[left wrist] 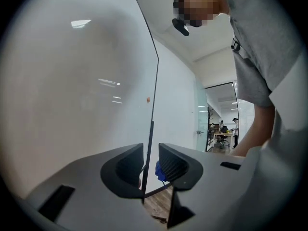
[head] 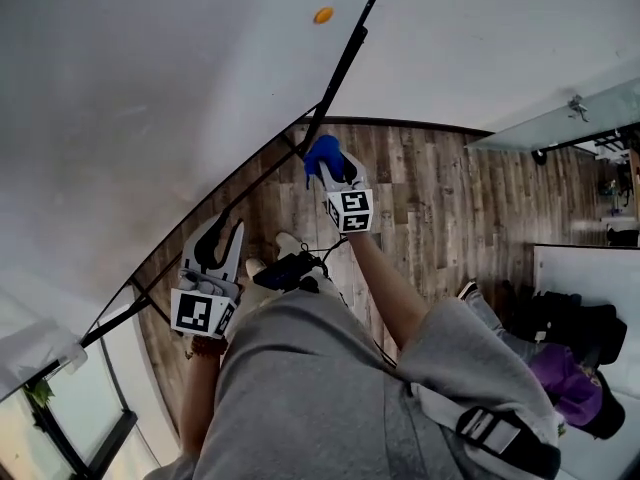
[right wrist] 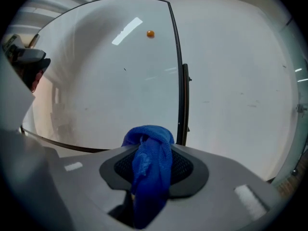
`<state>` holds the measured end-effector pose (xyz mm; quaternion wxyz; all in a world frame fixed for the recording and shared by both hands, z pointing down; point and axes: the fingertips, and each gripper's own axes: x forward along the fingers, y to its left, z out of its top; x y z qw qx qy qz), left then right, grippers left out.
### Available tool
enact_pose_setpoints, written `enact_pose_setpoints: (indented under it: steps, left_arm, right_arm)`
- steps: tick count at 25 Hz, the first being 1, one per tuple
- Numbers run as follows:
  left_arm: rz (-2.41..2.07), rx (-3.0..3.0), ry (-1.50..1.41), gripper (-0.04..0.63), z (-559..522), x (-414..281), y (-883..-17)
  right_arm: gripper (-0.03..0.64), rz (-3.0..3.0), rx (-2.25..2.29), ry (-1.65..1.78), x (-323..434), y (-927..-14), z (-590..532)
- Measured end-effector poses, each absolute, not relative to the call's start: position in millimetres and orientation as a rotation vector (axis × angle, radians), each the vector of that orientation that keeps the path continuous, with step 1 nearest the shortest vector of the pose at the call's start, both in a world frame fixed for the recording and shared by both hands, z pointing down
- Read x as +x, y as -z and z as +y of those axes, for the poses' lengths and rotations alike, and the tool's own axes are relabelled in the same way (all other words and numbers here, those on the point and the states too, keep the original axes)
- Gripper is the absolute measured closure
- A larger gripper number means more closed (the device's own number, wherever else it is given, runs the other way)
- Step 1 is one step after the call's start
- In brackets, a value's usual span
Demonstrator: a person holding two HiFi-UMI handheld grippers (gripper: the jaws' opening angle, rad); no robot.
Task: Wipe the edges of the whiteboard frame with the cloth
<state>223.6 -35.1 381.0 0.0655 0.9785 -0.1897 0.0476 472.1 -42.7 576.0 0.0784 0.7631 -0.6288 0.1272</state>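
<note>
The whiteboard (head: 150, 98) fills the upper left of the head view. Its thin black frame (head: 340, 68) runs down the right side to a lower corner, then along the bottom edge (head: 170, 260). My right gripper (head: 335, 173) is shut on a bunched blue cloth (head: 322, 153) right at that lower corner. In the right gripper view the cloth (right wrist: 151, 162) hangs between the pads, with the frame's right edge (right wrist: 178, 81) just behind it. My left gripper (head: 222, 230) sits by the bottom edge, jaws a little apart and empty. Through its gap I see the frame edge (left wrist: 149, 143) and the cloth (left wrist: 158, 170).
An orange magnet (head: 323, 15) sticks high on the board. Wood-plank floor (head: 430, 198) lies below, with a glass partition (head: 560, 123) at the right and dark and purple bags (head: 570, 368) at the lower right. A window (head: 60, 408) is at the lower left.
</note>
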Motion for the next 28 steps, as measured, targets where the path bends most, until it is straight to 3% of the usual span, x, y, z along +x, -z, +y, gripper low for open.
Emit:
enact_pose_setpoints:
  steps: [13, 28]
  left_arm:
    - [-0.821, 2.876, -0.206, 0.494, -76, 262, -391]
    - [-0.994, 2.782, -0.256, 0.494, -76, 262, -413]
  right_arm:
    - [0.463, -1.909, 2.125, -0.467, 544, -666, -108]
    - [0.463, -1.917, 2.065, -0.527, 570, -714, -158]
